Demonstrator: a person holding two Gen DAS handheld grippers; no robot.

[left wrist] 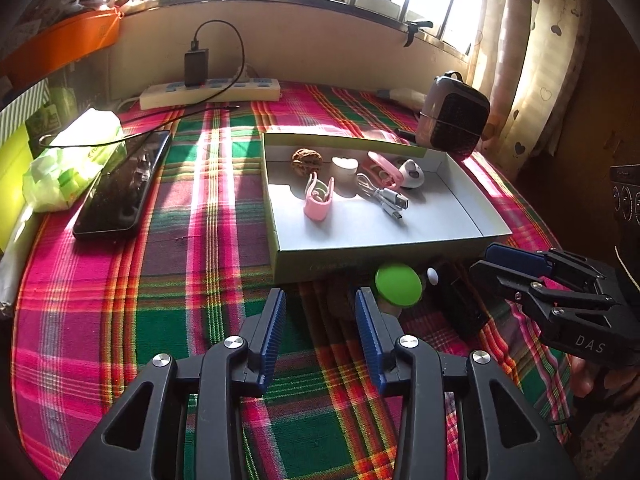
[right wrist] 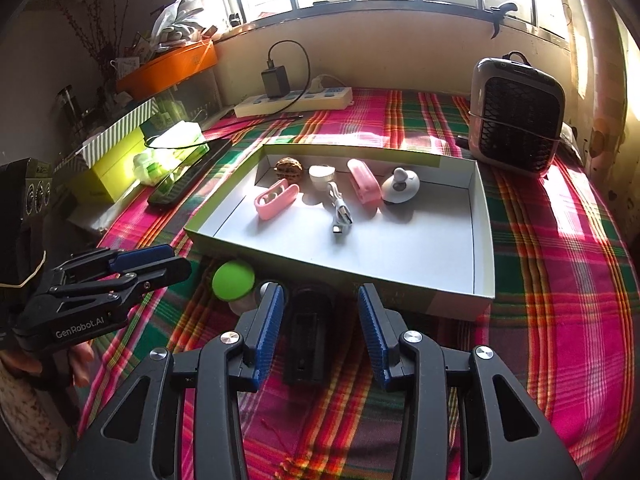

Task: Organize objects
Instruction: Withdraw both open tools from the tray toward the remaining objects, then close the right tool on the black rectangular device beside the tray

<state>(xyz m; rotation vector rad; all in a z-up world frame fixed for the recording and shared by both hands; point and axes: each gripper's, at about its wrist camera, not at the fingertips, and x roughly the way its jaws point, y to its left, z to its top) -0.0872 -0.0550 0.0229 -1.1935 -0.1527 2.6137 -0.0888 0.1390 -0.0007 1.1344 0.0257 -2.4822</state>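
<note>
A shallow white box (left wrist: 460,184) (right wrist: 482,216) lies on the plaid cloth. In it are a walnut (left wrist: 307,161) (right wrist: 288,167), a white cap (left wrist: 344,167), two pink clips (left wrist: 318,199) (right wrist: 276,200), a USB cable (left wrist: 386,198) (right wrist: 340,212) and a white knob (left wrist: 412,173) (right wrist: 400,185). In front of the box stand a green-lidded jar (left wrist: 399,285) (right wrist: 233,280), a small white object (left wrist: 432,276) and a black device (left wrist: 460,304) (right wrist: 308,336). My left gripper (left wrist: 320,328) is open and empty, just left of the jar. My right gripper (right wrist: 320,332) is open around the black device, pads apart from it.
A phone (left wrist: 124,188) and a green tissue pack (left wrist: 72,160) lie at the left. A power strip (left wrist: 210,92) with a charger sits at the back. A small heater (left wrist: 454,116) (right wrist: 516,120) stands at the back right. Boxes (right wrist: 108,160) line the left side.
</note>
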